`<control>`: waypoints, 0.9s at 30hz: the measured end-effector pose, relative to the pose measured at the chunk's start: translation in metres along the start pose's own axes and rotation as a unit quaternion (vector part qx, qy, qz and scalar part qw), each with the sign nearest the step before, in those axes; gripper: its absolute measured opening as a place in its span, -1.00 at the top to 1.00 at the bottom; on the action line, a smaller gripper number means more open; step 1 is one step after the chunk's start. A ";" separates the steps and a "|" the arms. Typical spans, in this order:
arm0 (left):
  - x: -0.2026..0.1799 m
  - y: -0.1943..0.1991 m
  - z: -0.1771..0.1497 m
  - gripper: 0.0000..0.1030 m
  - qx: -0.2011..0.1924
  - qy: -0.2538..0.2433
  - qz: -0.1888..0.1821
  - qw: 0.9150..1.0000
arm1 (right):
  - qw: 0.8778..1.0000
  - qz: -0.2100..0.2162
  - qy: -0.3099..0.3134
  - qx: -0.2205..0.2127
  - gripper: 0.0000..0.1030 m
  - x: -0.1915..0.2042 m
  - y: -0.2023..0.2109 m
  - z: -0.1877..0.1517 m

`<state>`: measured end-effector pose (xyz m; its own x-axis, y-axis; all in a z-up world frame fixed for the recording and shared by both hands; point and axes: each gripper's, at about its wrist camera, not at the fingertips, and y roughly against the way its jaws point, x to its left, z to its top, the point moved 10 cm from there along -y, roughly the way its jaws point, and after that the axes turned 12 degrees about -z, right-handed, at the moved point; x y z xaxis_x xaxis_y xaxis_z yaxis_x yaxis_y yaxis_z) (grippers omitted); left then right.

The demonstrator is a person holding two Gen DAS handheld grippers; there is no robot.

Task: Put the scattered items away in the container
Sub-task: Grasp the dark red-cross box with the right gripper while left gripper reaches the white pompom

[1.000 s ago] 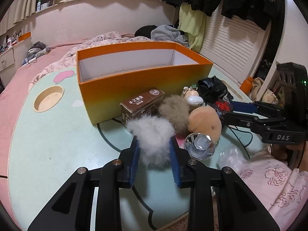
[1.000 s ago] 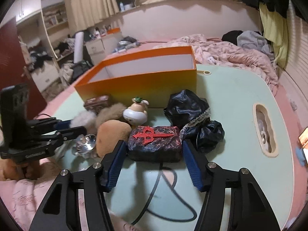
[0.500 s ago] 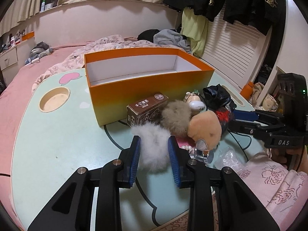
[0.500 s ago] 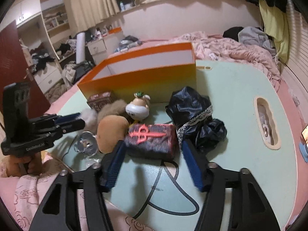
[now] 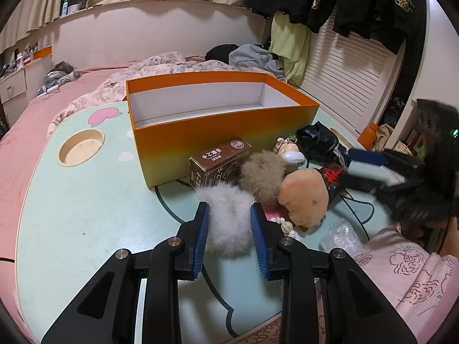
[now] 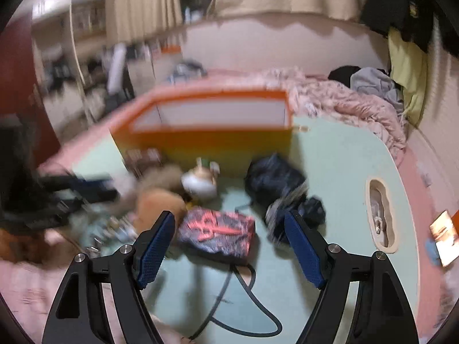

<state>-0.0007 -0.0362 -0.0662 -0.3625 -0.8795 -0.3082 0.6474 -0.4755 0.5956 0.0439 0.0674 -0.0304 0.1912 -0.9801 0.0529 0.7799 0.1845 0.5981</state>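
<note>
Two pickups are getting under way: the left gripper (image 5: 229,235) is clenching a white fluffy pompom (image 5: 226,218), needing a lift toward the orange box (image 5: 200,134) at twelve o'clock, while the right gripper (image 6: 229,246) is opening its jaws around, not touching, a dark red-patterned pouch (image 6: 218,233).

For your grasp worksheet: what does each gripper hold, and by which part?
Left gripper clamps the white fluffy pom-pom across its sides. Right gripper, jaws opening, holds nothing; the dark red-patterned pouch lies between them.
</note>
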 end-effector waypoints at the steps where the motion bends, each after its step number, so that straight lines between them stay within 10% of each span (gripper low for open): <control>1: 0.000 0.000 0.000 0.40 0.000 0.001 0.000 1.000 | 1.000 0.019 -0.014 -0.006 -0.53 -0.002 0.006 0.002; 18: 0.000 0.001 0.000 0.40 -0.002 0.002 0.001 1.000 | 0.994 0.004 0.051 0.100 -0.26 0.023 -0.046 -0.022; 27: -0.002 0.007 0.004 0.40 -0.010 0.000 0.003 1.000 | 0.997 -0.020 0.038 0.068 -0.21 0.016 -0.031 -0.014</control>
<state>0.0018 -0.0378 -0.0590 -0.3589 -0.8825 -0.3040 0.6623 -0.4703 0.5833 0.0312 0.0469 -0.0588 0.2106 -0.9771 -0.0302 0.7005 0.1293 0.7018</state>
